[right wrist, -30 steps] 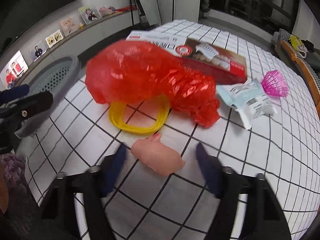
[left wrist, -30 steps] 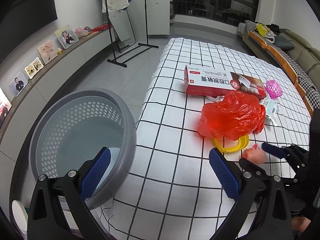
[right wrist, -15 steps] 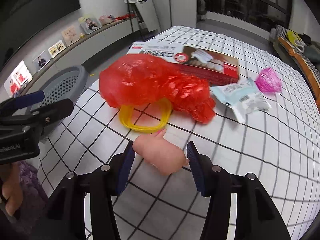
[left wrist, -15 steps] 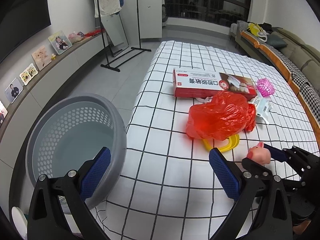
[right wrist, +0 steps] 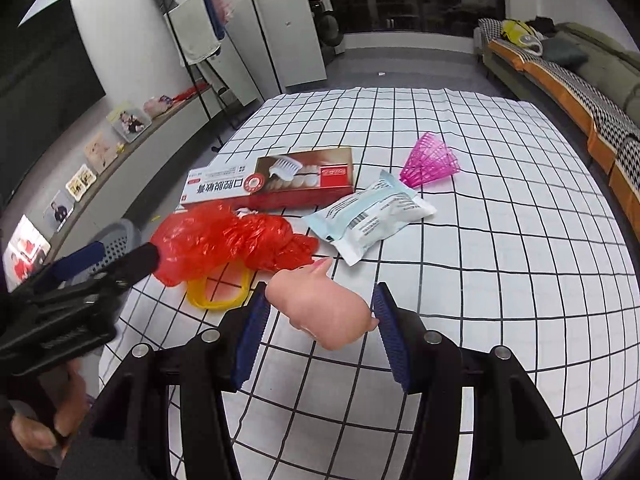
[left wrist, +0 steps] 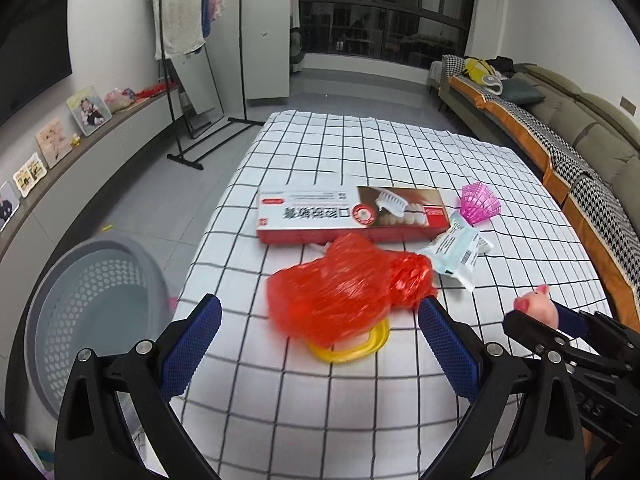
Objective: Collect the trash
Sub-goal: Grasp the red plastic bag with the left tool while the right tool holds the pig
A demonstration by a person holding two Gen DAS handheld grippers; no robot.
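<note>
My right gripper point(right wrist: 318, 322) is shut on a pink toy pig point(right wrist: 320, 310) and holds it above the checked tablecloth point(right wrist: 500, 280); the pig also shows in the left wrist view point(left wrist: 536, 308). My left gripper point(left wrist: 316, 340) is open and empty, just in front of a crumpled red plastic bag point(left wrist: 344, 296) that lies over a yellow ring point(left wrist: 352, 350). Behind the bag lie a red and white toothpaste box point(left wrist: 352, 216), a pale blue wrapper point(left wrist: 460, 250) and a pink plastic basket point(left wrist: 478, 198).
A grey perforated laundry basket point(left wrist: 60, 320) stands on the floor off the table's left edge. A clothes rack point(left wrist: 200, 60) stands behind, a sofa point(left wrist: 560, 120) to the right, a shelf with photos point(left wrist: 60, 140) along the left wall.
My right gripper closed on the pink pig and lifted it off the cloth. My left gripper swung right from over the grey basket toward the red bag.
</note>
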